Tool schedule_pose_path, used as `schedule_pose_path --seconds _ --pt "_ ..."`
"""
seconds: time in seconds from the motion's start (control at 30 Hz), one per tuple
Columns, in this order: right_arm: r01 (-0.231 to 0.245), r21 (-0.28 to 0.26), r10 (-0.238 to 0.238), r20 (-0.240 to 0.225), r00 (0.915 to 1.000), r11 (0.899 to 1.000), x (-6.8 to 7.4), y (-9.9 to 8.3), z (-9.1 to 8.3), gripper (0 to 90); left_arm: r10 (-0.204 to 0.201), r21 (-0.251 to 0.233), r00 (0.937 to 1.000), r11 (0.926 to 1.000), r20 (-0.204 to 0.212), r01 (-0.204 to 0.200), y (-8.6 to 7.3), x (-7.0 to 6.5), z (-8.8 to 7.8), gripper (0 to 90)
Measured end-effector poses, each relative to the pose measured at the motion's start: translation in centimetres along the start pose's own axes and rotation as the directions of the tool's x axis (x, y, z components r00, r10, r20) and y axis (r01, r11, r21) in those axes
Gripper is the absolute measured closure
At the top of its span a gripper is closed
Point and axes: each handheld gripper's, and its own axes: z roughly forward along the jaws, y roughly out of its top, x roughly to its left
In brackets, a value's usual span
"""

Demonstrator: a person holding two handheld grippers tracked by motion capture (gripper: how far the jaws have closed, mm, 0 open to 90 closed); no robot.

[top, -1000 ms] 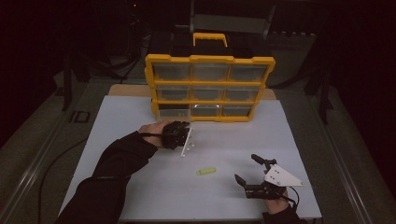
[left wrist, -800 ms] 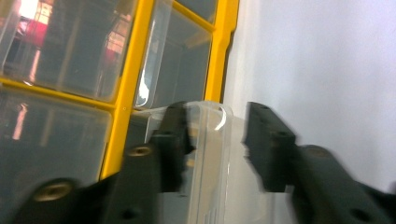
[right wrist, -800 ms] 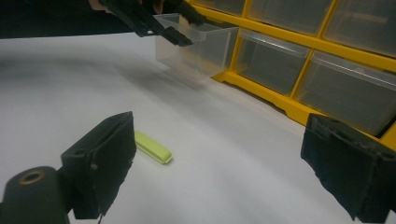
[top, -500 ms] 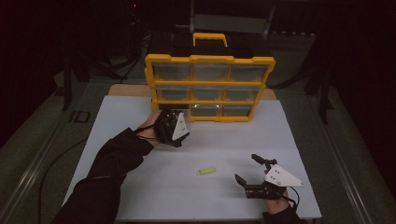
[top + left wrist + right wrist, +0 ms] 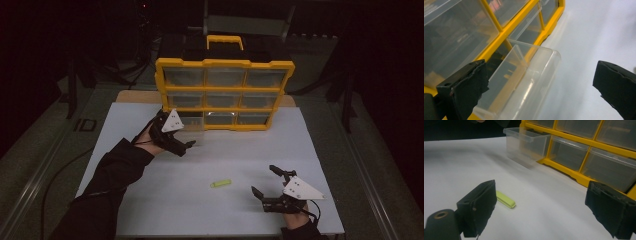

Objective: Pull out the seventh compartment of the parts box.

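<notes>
Left claw (image 5: 189, 145) wide open, beside drawer (image 5: 524, 82)

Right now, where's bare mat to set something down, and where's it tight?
Free: the white mat left of the left gripper, and the stretch between the yellow organizer and the right gripper. Tight: around the pulled-out clear drawer and the small green piece at centre front.

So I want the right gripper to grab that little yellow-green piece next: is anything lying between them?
Nothing visible does. The right gripper stands open, and bare white tabletop separates it from the yellow-green piece, which lies just to its left.
</notes>
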Motion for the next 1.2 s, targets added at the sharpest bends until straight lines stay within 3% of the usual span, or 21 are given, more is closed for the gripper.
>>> schedule_pose_path --seconds 0.13,0.6,1.2 --pt "0.0 0.001 0.0 -0.001 1.0 1.0 0.0 0.0 0.0 10.2 -0.033 -0.016 0.9993 0.9993 0.016 0.033 -0.8 0.1 -1.1 0.0" --pt "-0.001 0.004 0.001 -0.002 1.0 1.0 0.0 0.0 0.2 10.2 -0.11 -0.053 0.9939 0.9925 0.003 0.11 -3.3 -0.4 -4.5 0.0" --pt "-0.003 0.007 0.003 0.006 1.0 1.0 -0.3 0.0 0.1 10.2 -0.221 -0.09 0.975 0.9708 0.023 0.222 -8.0 -2.5 -7.7 0.0"
